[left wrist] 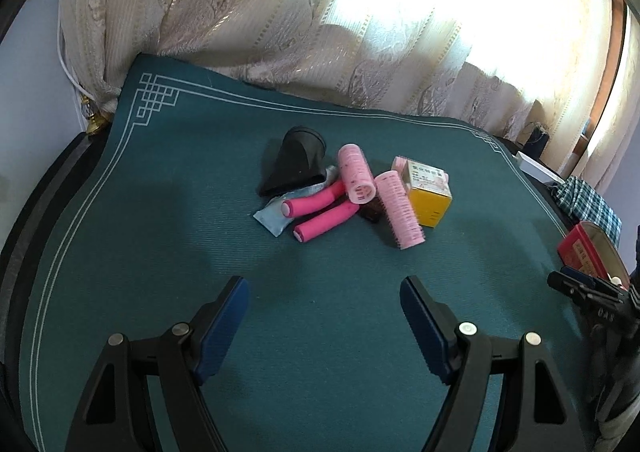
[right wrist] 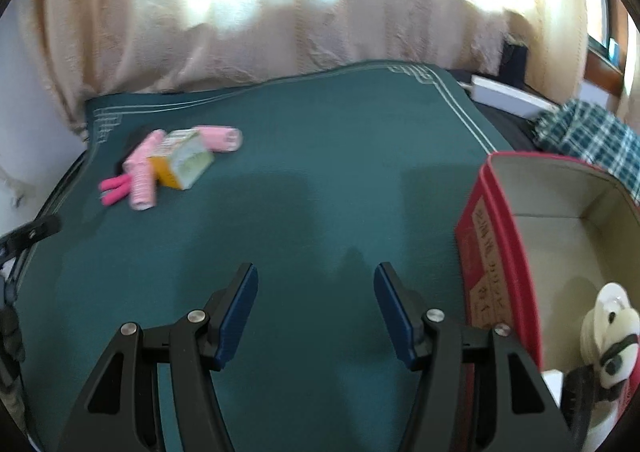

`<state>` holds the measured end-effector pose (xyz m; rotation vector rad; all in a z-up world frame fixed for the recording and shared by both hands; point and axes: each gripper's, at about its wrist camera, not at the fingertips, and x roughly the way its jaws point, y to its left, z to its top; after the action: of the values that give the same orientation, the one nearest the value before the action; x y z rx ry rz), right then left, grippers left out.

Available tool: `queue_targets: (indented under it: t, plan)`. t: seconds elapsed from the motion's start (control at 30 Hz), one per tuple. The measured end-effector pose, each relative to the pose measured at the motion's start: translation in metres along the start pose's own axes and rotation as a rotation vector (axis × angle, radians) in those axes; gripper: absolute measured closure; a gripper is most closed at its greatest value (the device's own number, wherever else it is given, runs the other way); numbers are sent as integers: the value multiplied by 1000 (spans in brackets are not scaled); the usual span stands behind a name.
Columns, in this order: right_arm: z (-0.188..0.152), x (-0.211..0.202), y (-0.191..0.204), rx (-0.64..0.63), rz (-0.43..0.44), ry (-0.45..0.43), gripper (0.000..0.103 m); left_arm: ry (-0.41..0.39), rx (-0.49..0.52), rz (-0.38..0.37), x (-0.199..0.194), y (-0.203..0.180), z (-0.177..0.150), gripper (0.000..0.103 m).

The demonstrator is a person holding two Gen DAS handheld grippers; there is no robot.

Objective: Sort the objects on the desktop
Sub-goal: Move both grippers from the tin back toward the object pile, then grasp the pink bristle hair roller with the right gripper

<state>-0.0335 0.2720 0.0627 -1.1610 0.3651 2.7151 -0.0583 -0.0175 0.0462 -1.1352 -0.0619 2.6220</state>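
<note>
Left tool (left wrist: 324, 292) released, empty, over bare surface (left wrist: 160, 252). Pile dead ahead, nearest pink roller (left wrist: 401, 209) lying long axis toward the tool. Right tool (right wrist: 316, 280) also released, farther off, beside red box (right wrist: 496, 252).

Your right wrist view is smeared, so the yellow box (right wrist: 182, 165) label is unreadable there. The red box (right wrist: 498, 252) runs off the right edge, and the white thing (right wrist: 610, 336) inside is cut off too. In the left view, a dark item (left wrist: 370, 211) hides under the pink rollers (left wrist: 400, 207), can't tell what.
</note>
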Motion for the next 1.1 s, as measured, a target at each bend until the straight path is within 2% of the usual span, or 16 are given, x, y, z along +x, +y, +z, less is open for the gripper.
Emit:
queue_targets:
  t: [0.13,0.33,0.67,0.8,0.93,1.1]
  plan:
    - [7,1,-10,77,-12,10,39,6,-10,4,7,4,4,23]
    - [26,5,16,91,47,0,36,9,-18,5,14,9,11,23]
    - [56,41,84,32,109,-4,33,25,-52,-8,22,24,12,23]
    - [54,54,109,-6,144,17,33,28,-70,-6,26,32,12,23]
    - [48,72,131,-52,185,71,33,24,-87,31,29,40,9,23]
    - [50,90,149,-83,191,87,36,26,-102,14,30,44,10,23]
